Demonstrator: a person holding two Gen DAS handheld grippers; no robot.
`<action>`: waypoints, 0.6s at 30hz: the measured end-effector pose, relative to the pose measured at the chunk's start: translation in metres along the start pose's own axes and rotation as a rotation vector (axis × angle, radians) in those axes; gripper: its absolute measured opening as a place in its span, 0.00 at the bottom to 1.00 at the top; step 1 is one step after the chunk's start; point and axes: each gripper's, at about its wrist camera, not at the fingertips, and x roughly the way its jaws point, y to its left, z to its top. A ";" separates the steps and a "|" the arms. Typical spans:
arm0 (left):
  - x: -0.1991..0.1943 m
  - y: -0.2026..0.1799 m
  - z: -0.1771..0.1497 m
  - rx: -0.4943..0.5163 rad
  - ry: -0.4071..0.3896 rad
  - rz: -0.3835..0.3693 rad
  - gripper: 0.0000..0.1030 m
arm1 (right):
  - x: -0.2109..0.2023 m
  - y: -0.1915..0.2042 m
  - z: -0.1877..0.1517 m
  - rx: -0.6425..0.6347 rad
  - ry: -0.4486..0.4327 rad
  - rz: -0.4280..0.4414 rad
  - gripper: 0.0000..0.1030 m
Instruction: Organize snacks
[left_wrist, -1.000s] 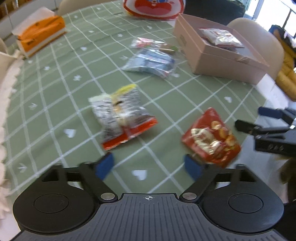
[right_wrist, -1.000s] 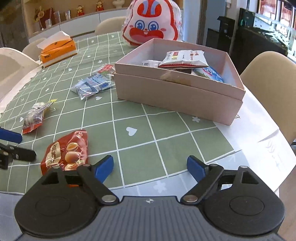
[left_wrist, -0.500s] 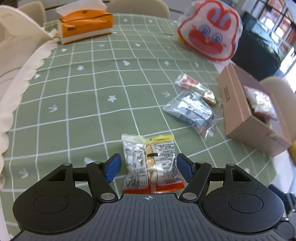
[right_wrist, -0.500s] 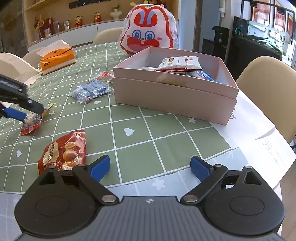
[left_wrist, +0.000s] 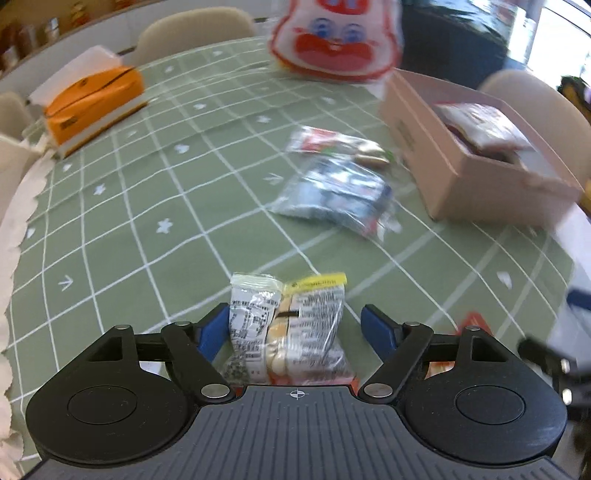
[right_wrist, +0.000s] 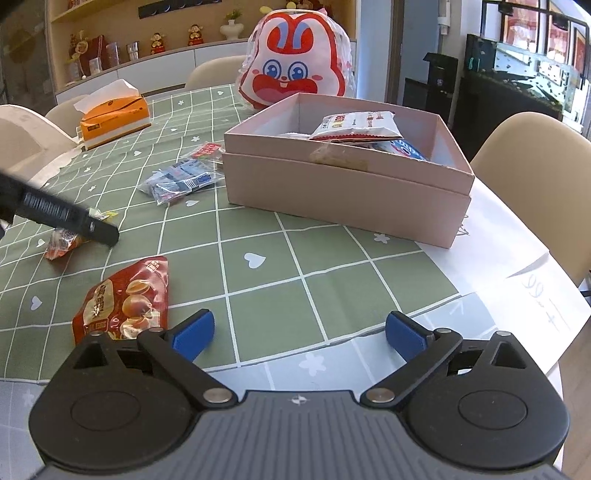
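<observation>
At the bottom of the left wrist view, the left gripper (left_wrist: 295, 328) stands with its blue-tipped fingers (left_wrist: 212, 328) spread on either side of a clear plastic snack packet with black print, a yellow top strip and a red bottom edge (left_wrist: 288, 328). The left pad touches or nearly touches the packet; the right pad stands a little apart from it, so the jaws are not clamped. The packet lies flat on the green tablecloth with a white grid and small white motifs (left_wrist: 166, 206).

In the right wrist view, the right gripper (right_wrist: 299, 332) sits low in the frame with its fingers spread wide and nothing between them. Just to its left, at lower left, lies a red glossy snack bag printed with round golden pieces (right_wrist: 122, 299).

Further up, in the middle of the left wrist view, a clear bag of blue-and-white wrapped items (left_wrist: 340, 195) lies on the cloth, with a smaller clear packet with a red label (left_wrist: 332, 144) just behind it. To the right of both stands an open pink cardboard box (right_wrist: 343, 195) with several snack packets inside.

At upper left rests an orange tissue box (right_wrist: 114, 118). At the top centre, behind the cardboard box, stands a red-and-white rabbit-face bag wrapped in clear plastic (right_wrist: 295, 74).
</observation>
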 end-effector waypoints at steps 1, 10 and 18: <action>-0.001 0.000 -0.002 0.005 -0.003 -0.007 0.80 | 0.000 0.000 0.000 0.003 0.004 -0.001 0.97; -0.008 0.004 -0.007 -0.007 -0.026 -0.014 0.63 | 0.003 0.000 0.008 -0.023 0.079 0.027 1.00; -0.029 0.016 -0.024 -0.059 -0.004 -0.080 0.60 | -0.002 0.010 0.040 0.073 0.174 0.182 0.89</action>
